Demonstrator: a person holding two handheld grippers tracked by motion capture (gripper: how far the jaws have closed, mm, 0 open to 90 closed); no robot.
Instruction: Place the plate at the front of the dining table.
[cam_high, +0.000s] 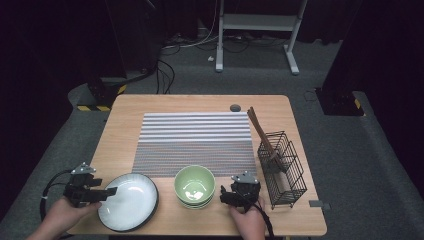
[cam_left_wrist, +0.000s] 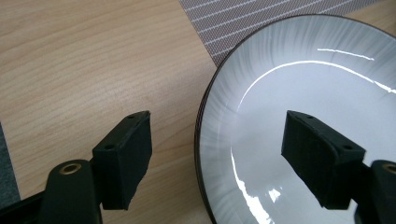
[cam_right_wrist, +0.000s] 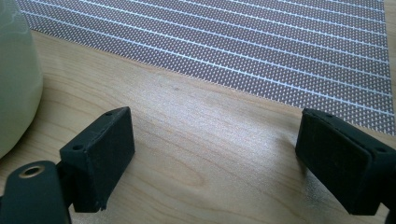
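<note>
A white plate with a dark rim (cam_high: 131, 202) lies at the table's front left. My left gripper (cam_high: 111, 192) stands open across its left edge: in the left gripper view the left gripper (cam_left_wrist: 217, 126) has one jaw over bare wood and the other above the plate (cam_left_wrist: 317, 79), with neither pad pressing on it. A stack of green bowls (cam_high: 194, 186) sits at the front middle. My right gripper (cam_high: 226, 195) rests just right of the bowls, open. In the right gripper view the right gripper (cam_right_wrist: 215, 126) has only wood between its jaws, and the green bowl (cam_right_wrist: 14, 79) is at the left edge.
A striped grey placemat (cam_high: 195, 142) covers the middle of the wooden table (cam_high: 200, 102). A black wire basket (cam_high: 282, 167) holding wooden sticks (cam_high: 260, 131) stands at the right, close to my right hand. A small grey disc (cam_high: 235, 107) lies at the far edge.
</note>
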